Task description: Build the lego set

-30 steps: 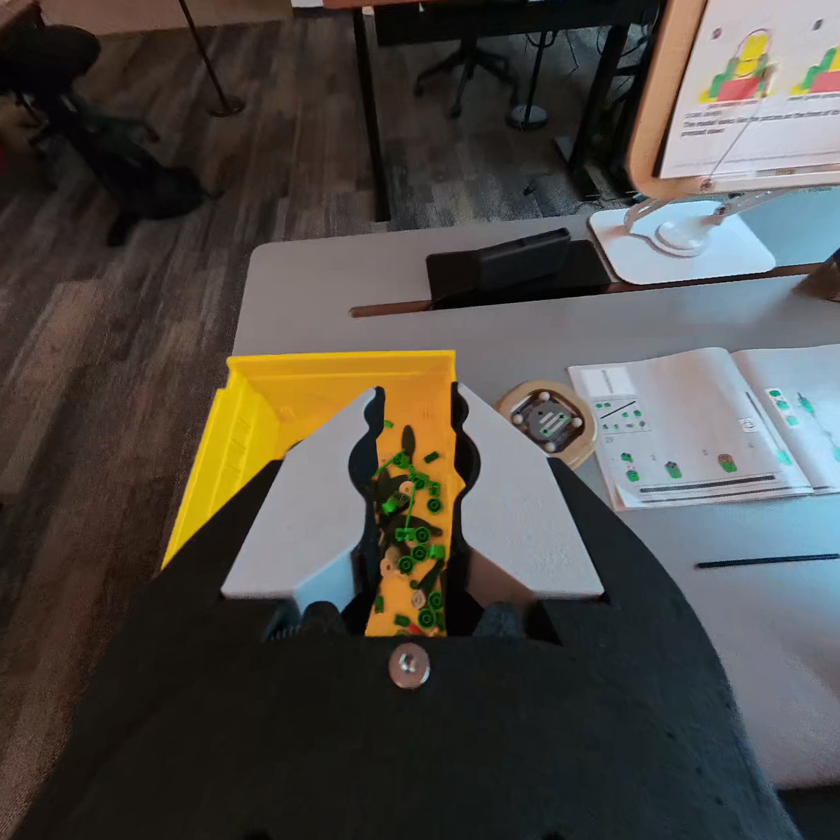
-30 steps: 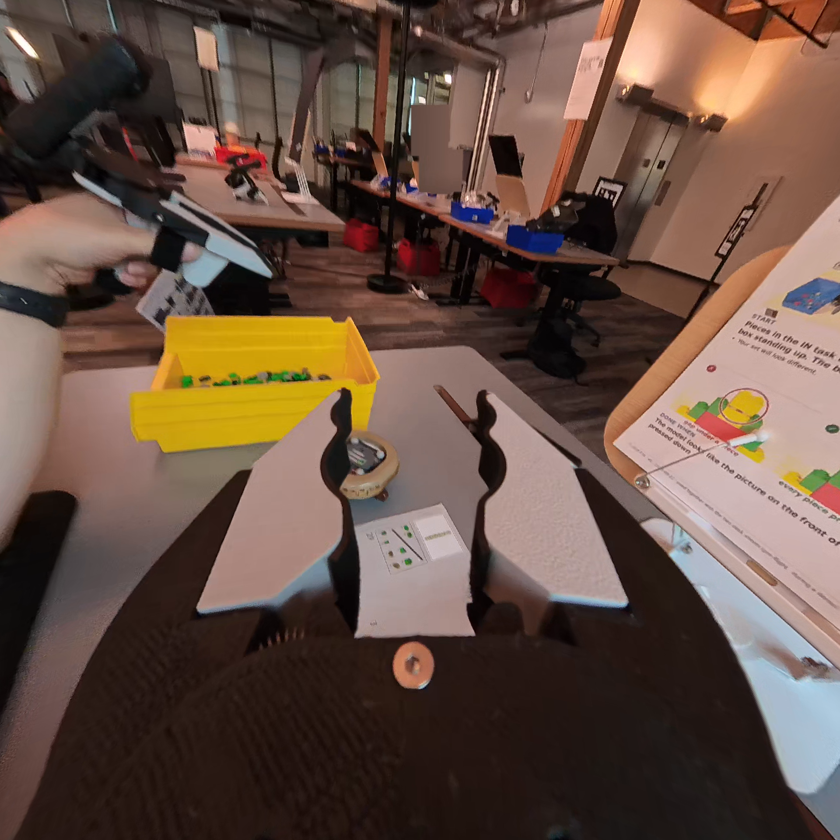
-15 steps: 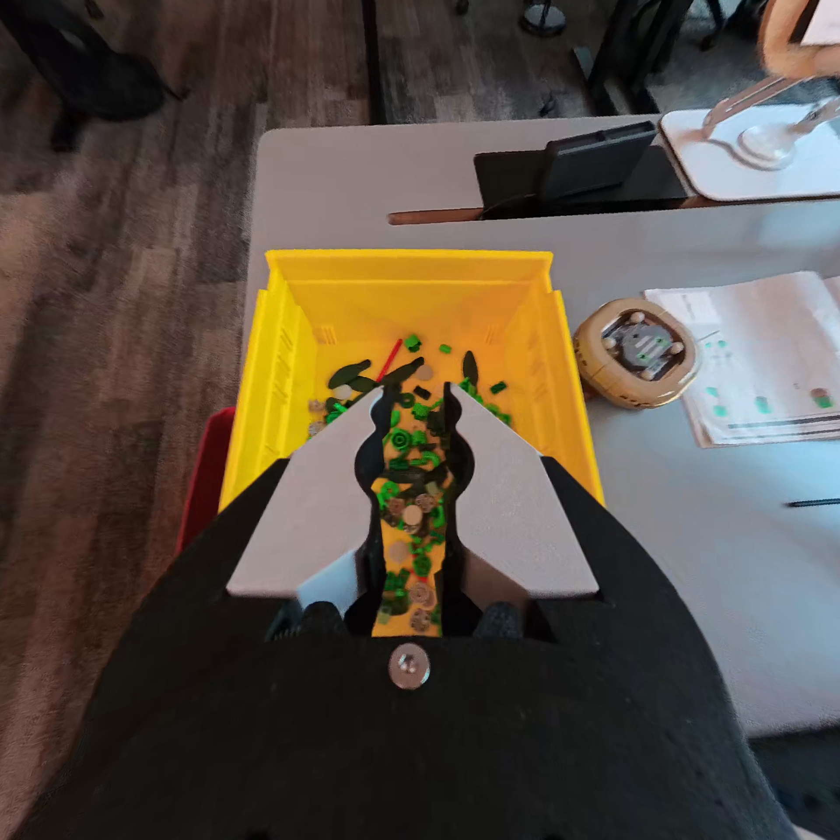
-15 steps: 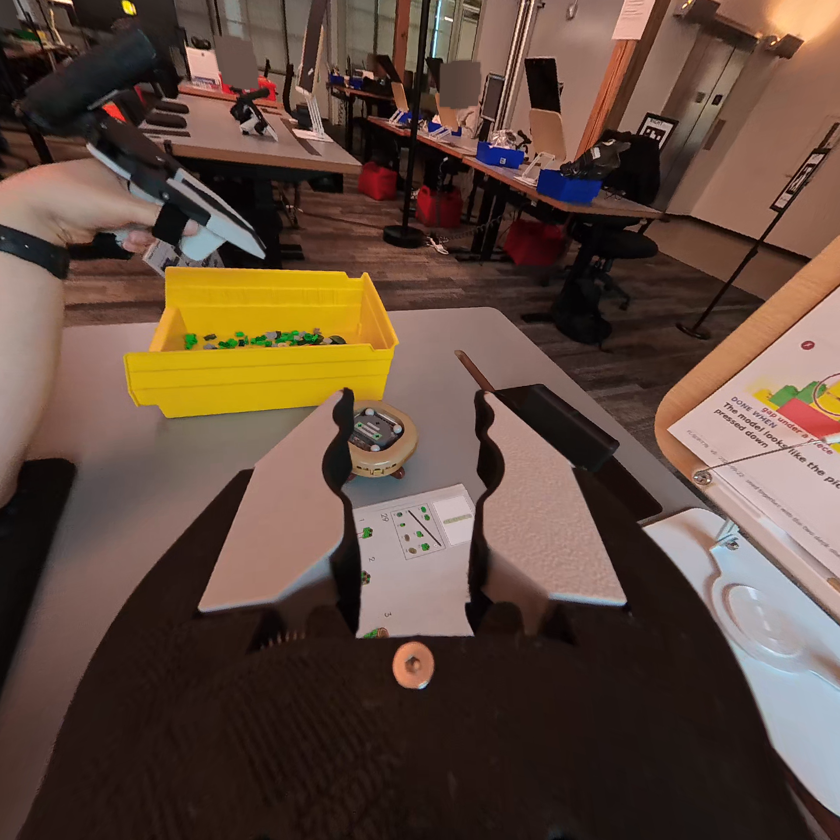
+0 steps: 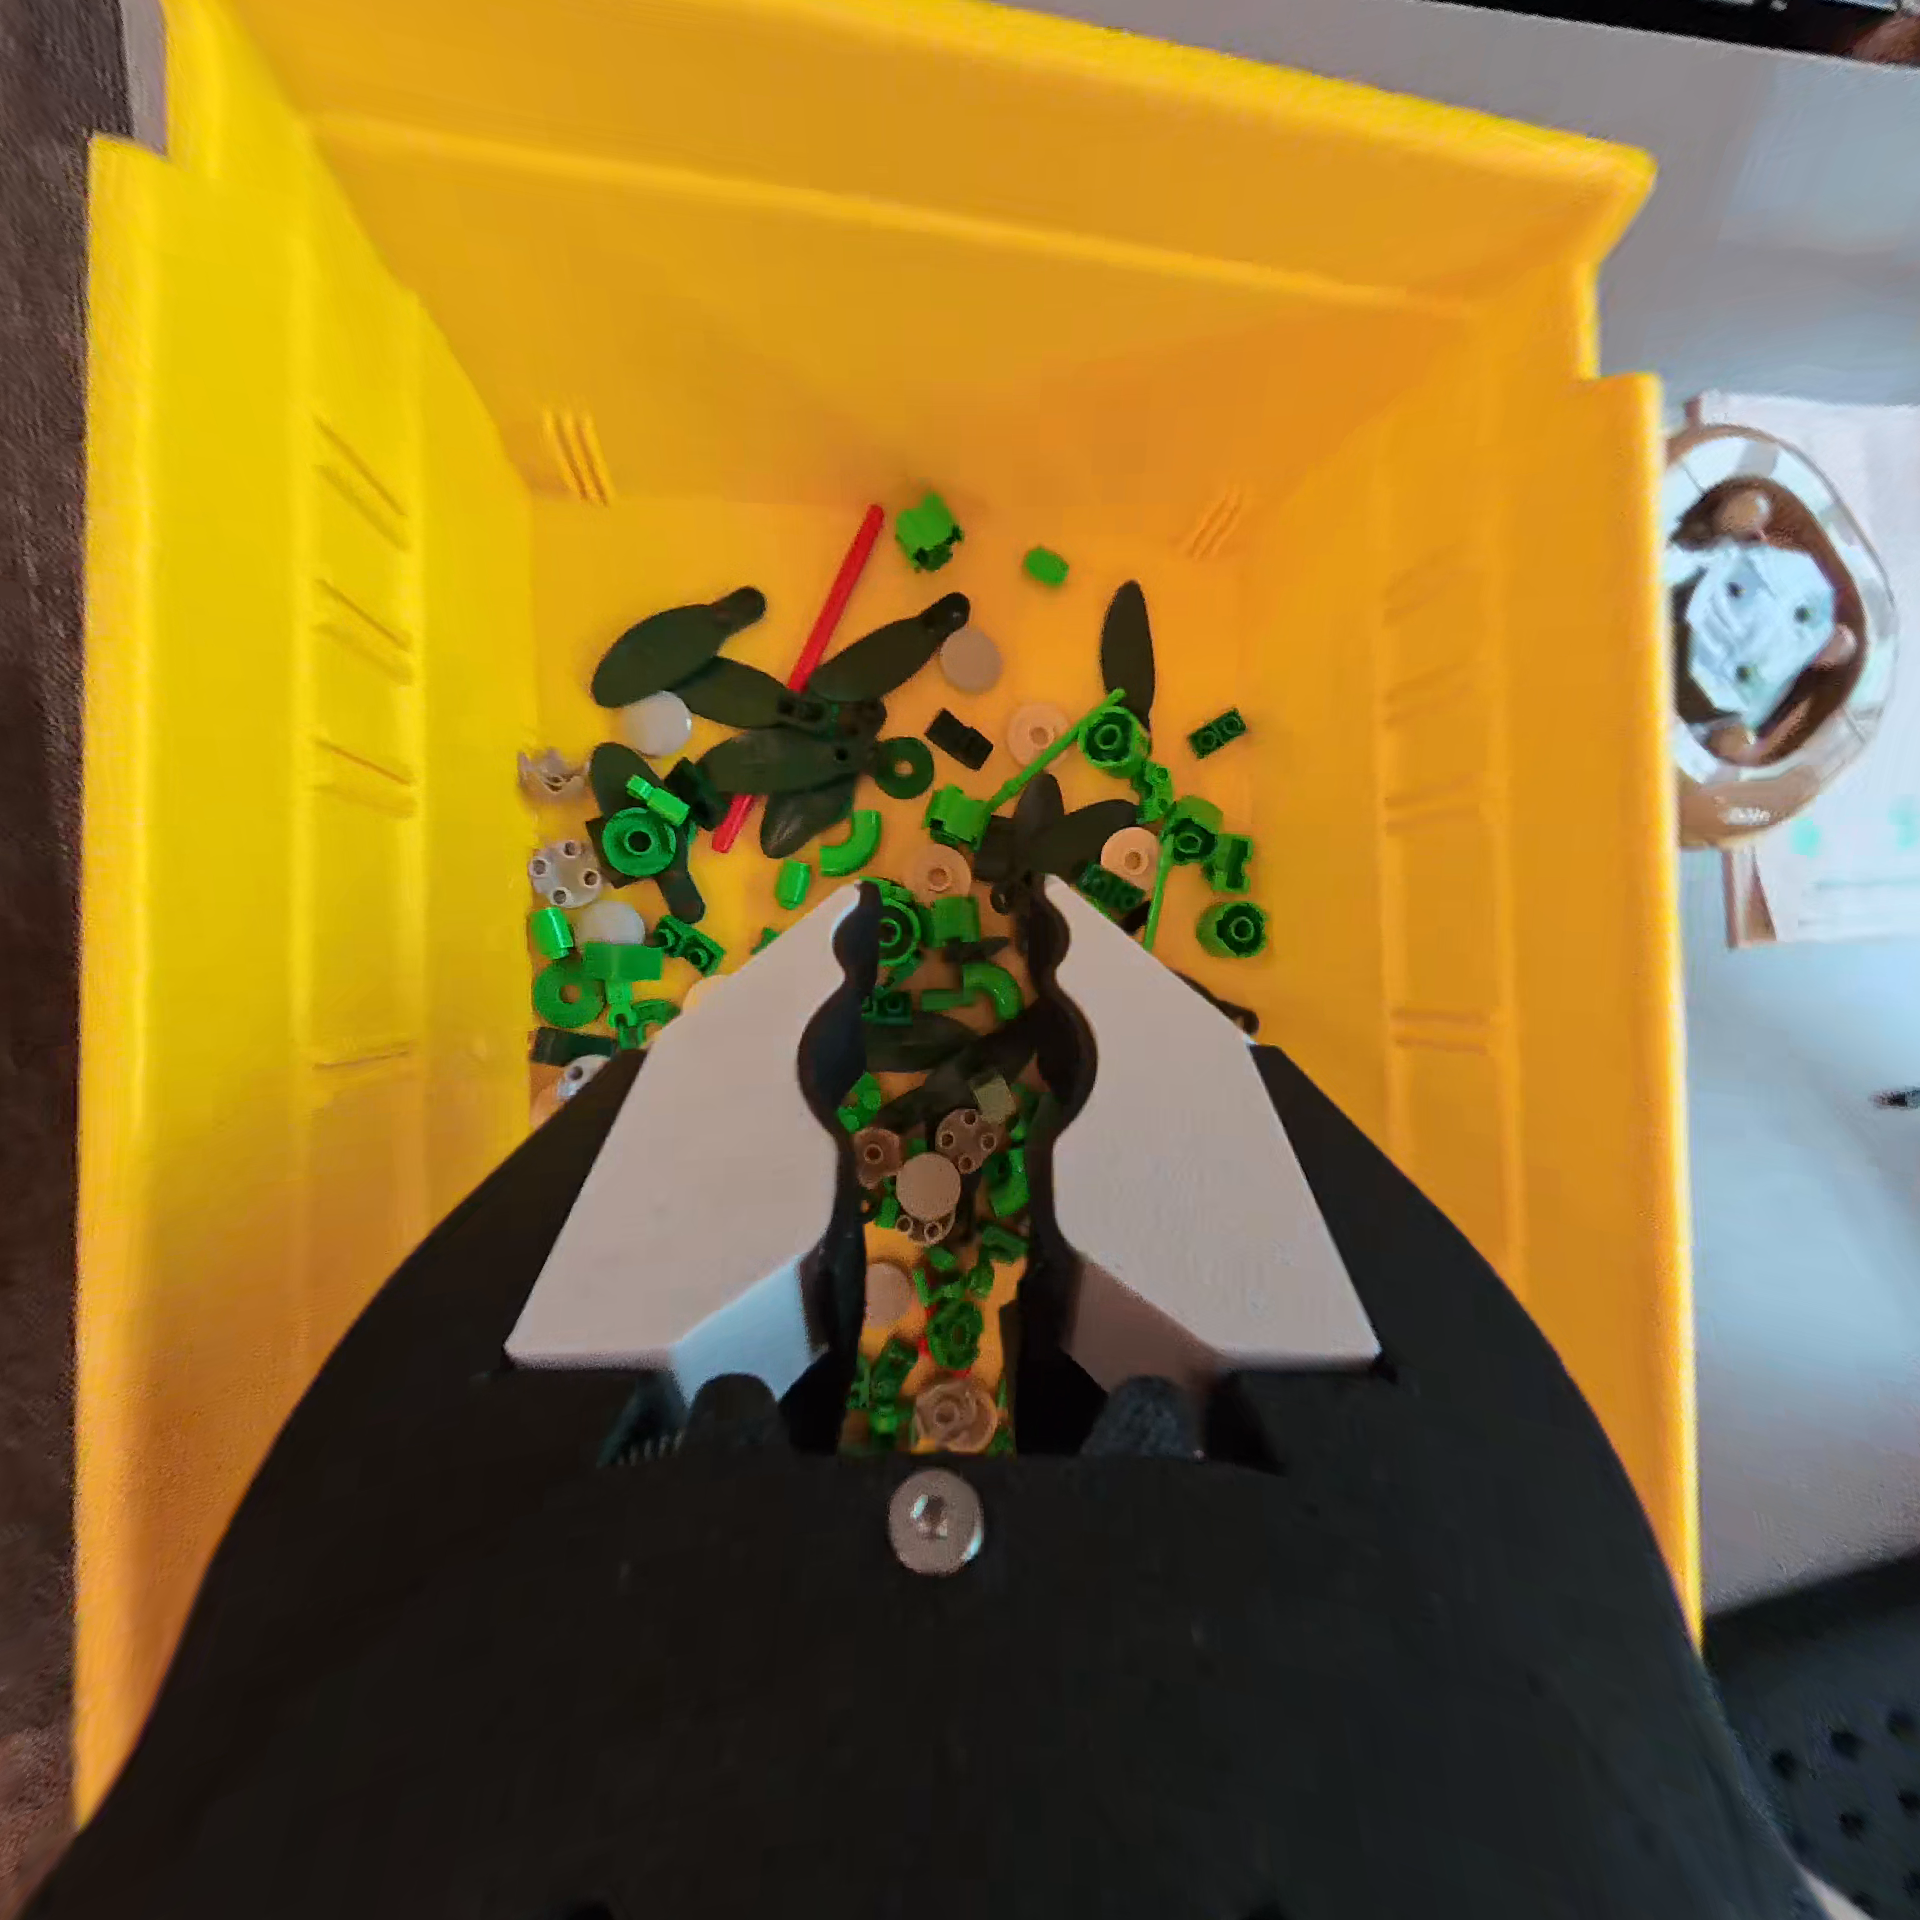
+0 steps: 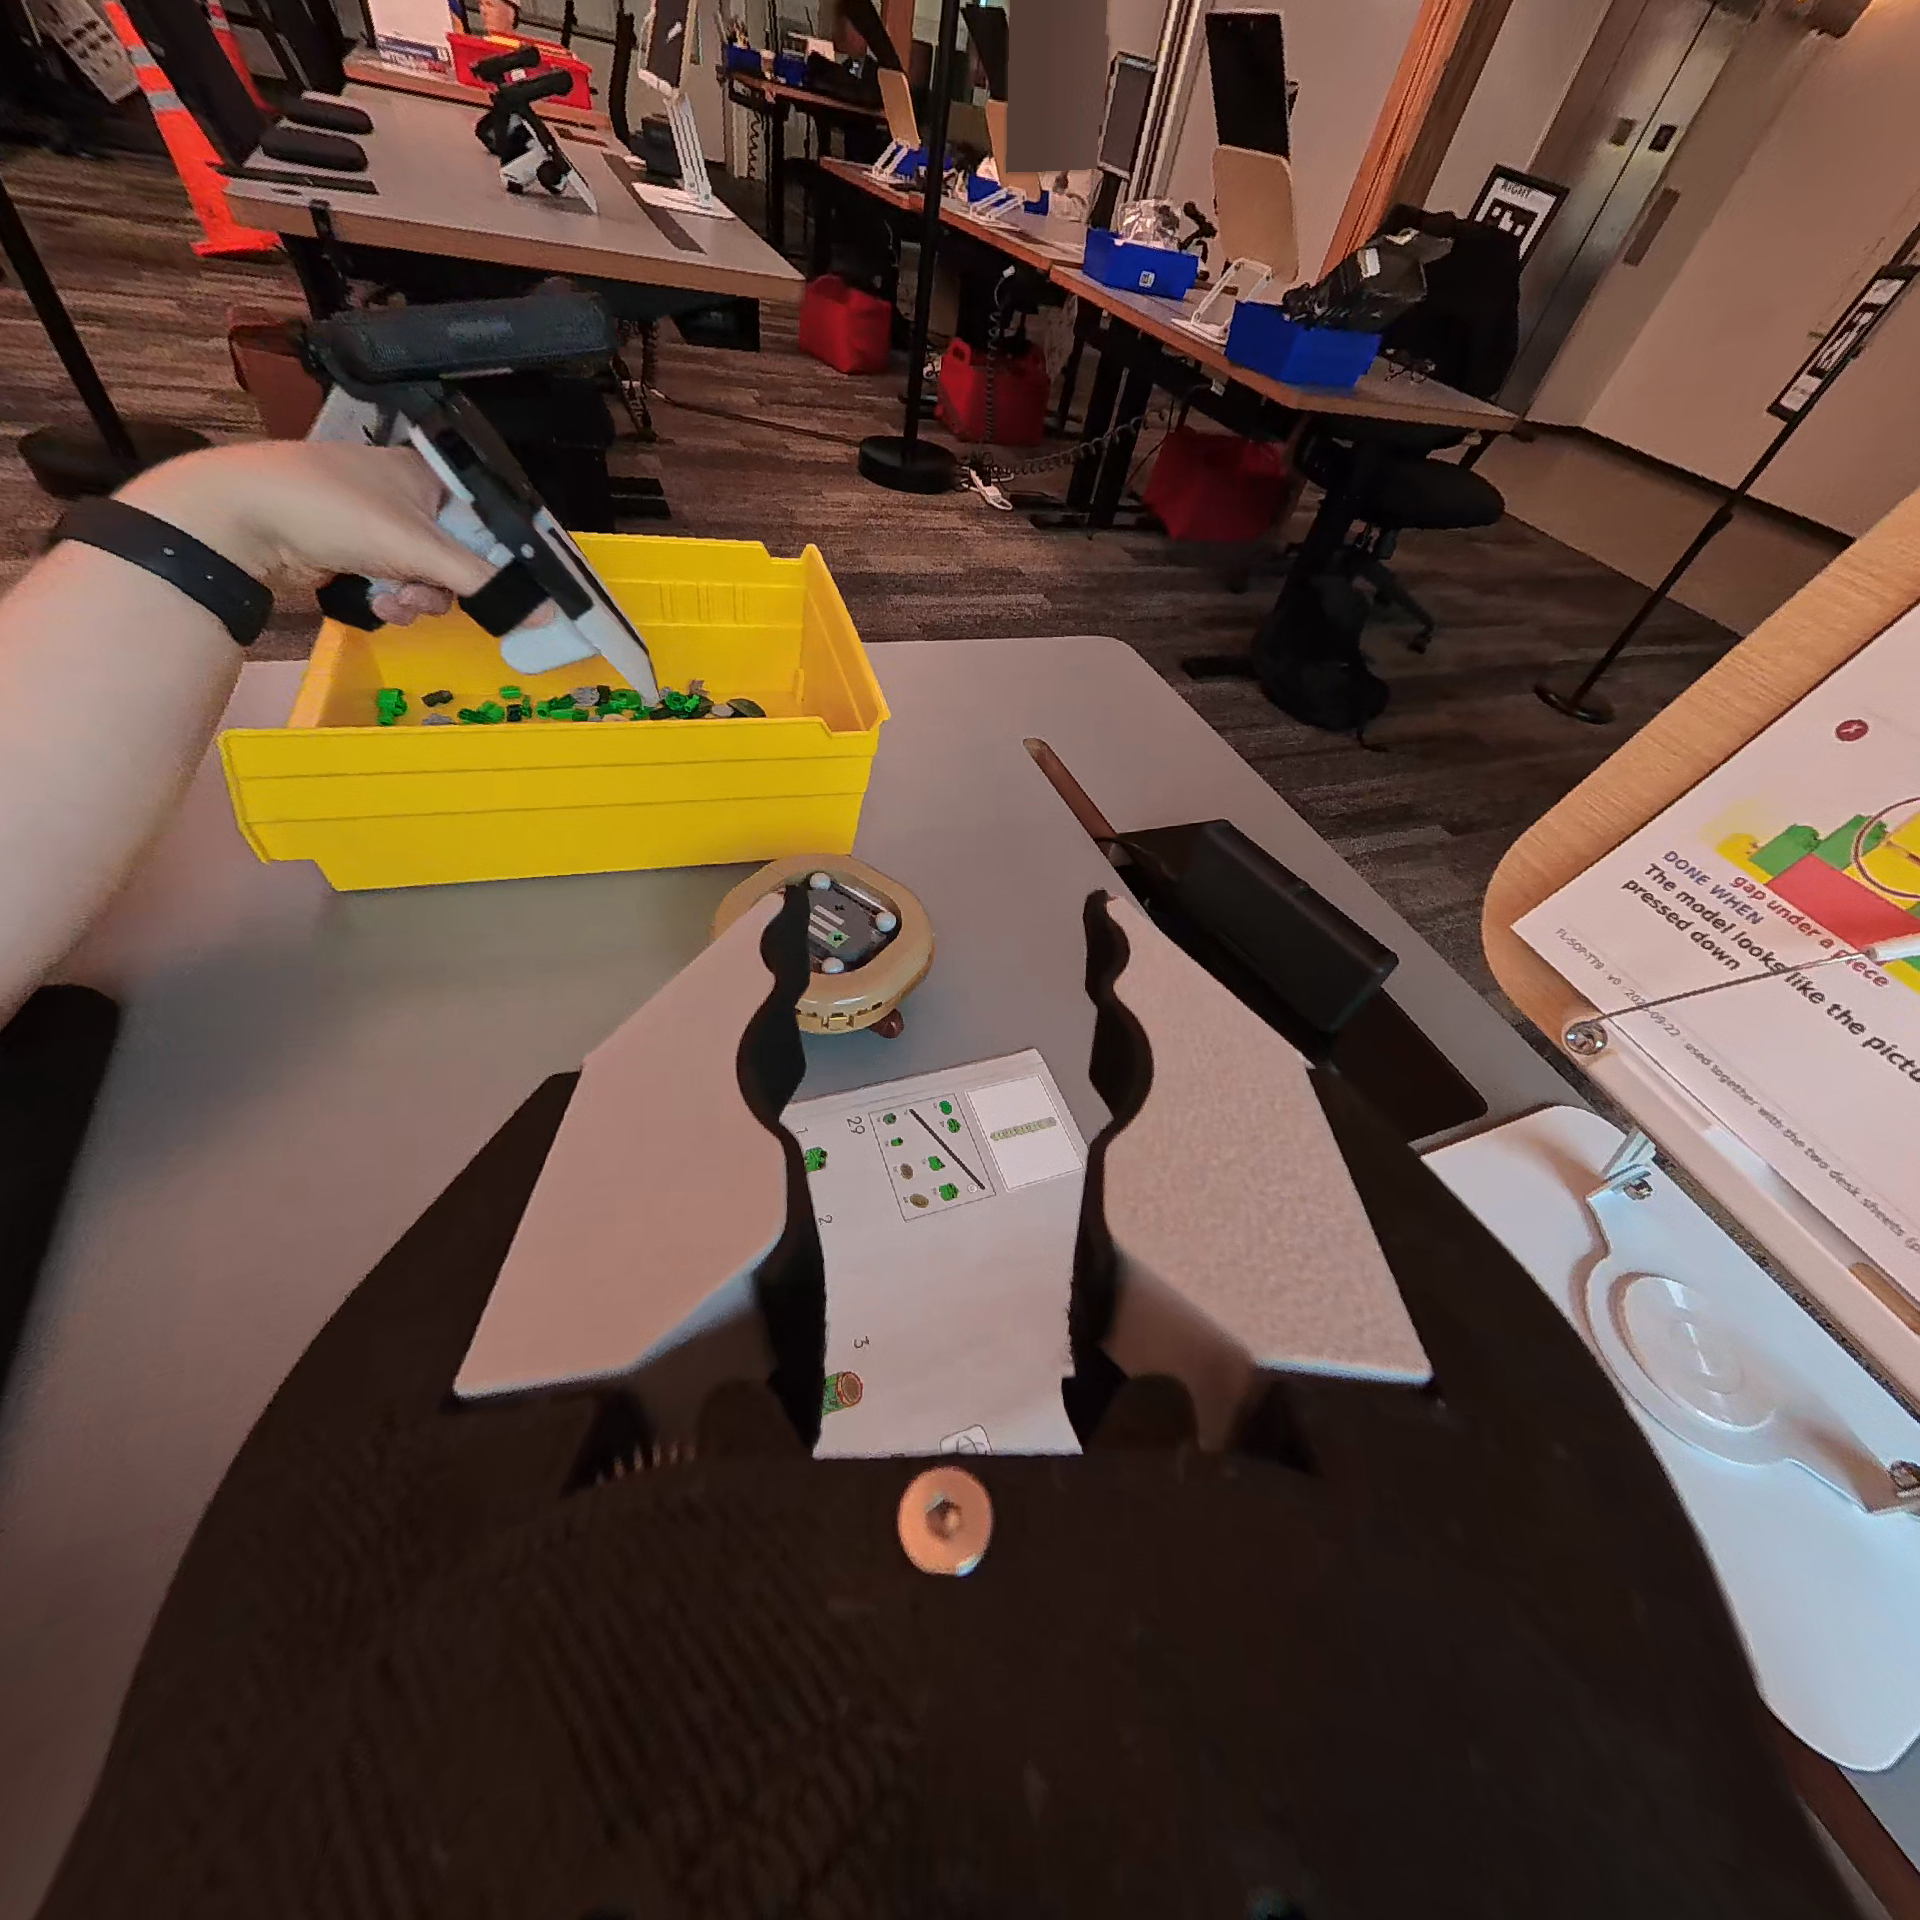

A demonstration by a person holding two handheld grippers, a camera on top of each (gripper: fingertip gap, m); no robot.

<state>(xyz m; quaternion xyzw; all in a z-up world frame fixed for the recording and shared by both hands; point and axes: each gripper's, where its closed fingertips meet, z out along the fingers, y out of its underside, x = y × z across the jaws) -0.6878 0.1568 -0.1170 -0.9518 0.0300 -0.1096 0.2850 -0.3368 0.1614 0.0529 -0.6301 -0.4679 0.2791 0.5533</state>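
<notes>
Grey tabletop point(image 6: 436, 997): left gripper point(image 5: 951, 899), fingers parted and empty, sits inside the yellow plastic bin point(image 5: 312, 831), tips just over loose green pieces point(image 5: 956, 977). Step judged: part selection; next, close on one piece. Right gripper point(image 6: 940, 914), apart and empty, waits beside the bin over the open instruction booklet point(image 6: 935, 1247), near the round tan base point(image 6: 831, 997).

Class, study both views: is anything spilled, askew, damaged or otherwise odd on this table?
Nothing stands out. The loose pieces all lie inside the yellow bin, none on the table. The round tan base sits upright beside the flat open instruction booklet.

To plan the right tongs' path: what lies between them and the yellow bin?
Right wrist view: the open booklet, then the round tan base, before the yellow bin.
</notes>
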